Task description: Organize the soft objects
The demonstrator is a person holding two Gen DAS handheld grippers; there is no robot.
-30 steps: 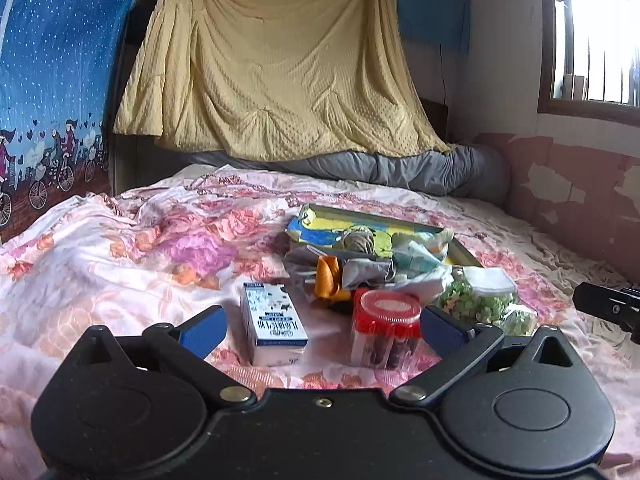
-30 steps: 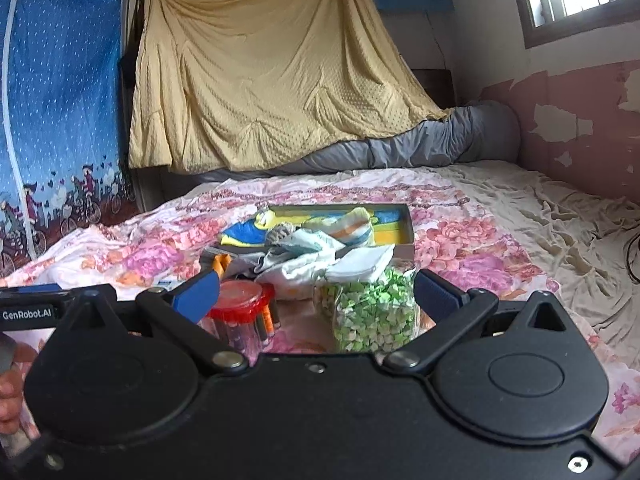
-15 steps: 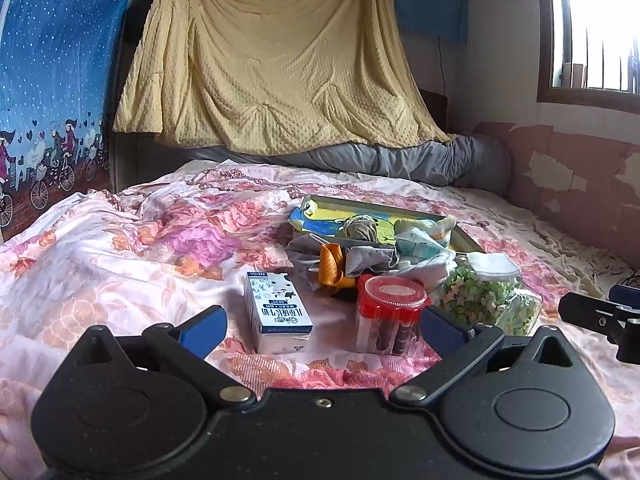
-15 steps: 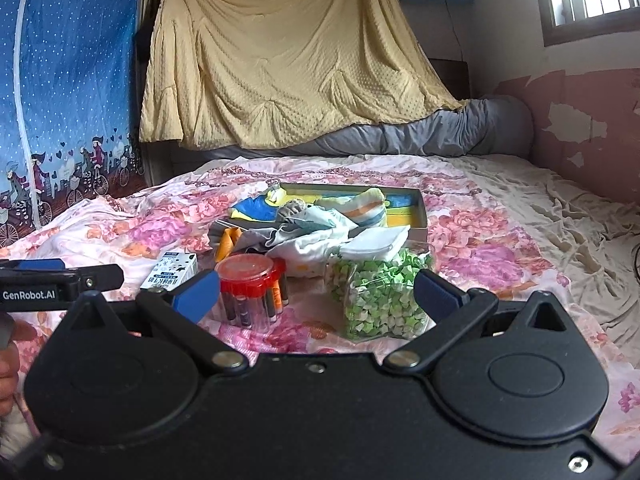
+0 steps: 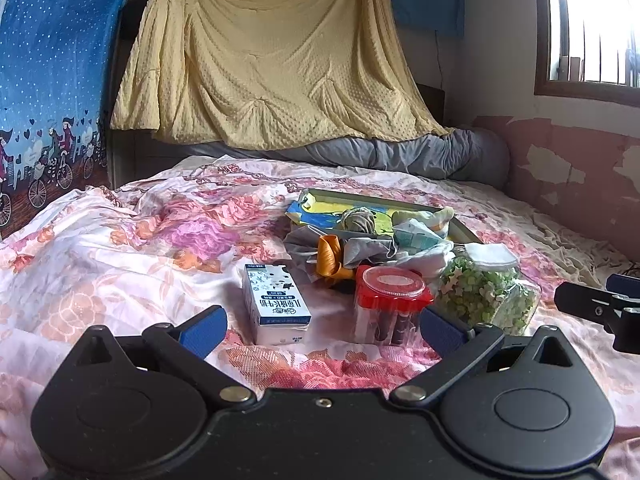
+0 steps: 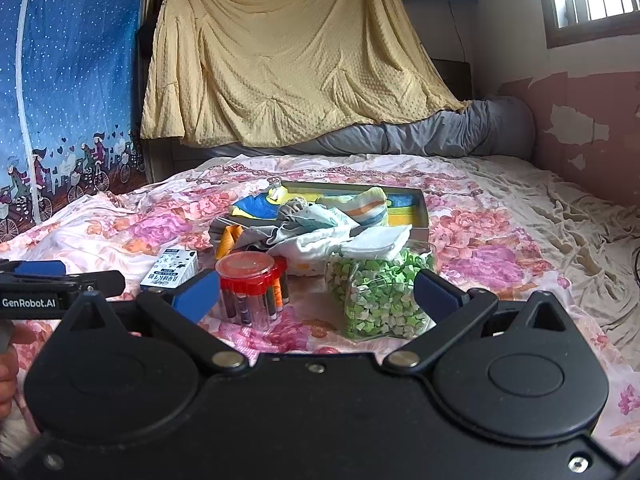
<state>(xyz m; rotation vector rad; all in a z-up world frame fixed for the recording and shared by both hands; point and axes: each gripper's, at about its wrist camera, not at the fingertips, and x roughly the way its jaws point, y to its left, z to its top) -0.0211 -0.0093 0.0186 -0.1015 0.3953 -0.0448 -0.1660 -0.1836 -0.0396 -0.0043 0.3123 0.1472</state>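
The soft things to be sorted are a loose heap of cloths (image 5: 372, 246) lying on the bed (image 5: 120, 264), spilling over the near edge of a shallow tray (image 5: 464, 232): grey and white fabric, a striped sock (image 6: 368, 208), a ball of yarn (image 5: 358, 220) and a curl of orange ribbon (image 5: 330, 256). They look light and limp, so they will likely sag and drag neighbours along; a pinch on a raised fold or bunched edge should hold better than a flat spot. In front of the heap stand harder things: a small milk carton (image 5: 276, 304), a red-lidded jar (image 5: 390, 304) and a clear jar of green paper stars (image 6: 380, 296). The left gripper (image 5: 320, 326) has its jaws spread wide and empty, carton and red-lidded jar between them, with the heap farther back. The right gripper (image 6: 316, 292) is likewise wide and empty, framing both jars, and the cloths lie just behind those.
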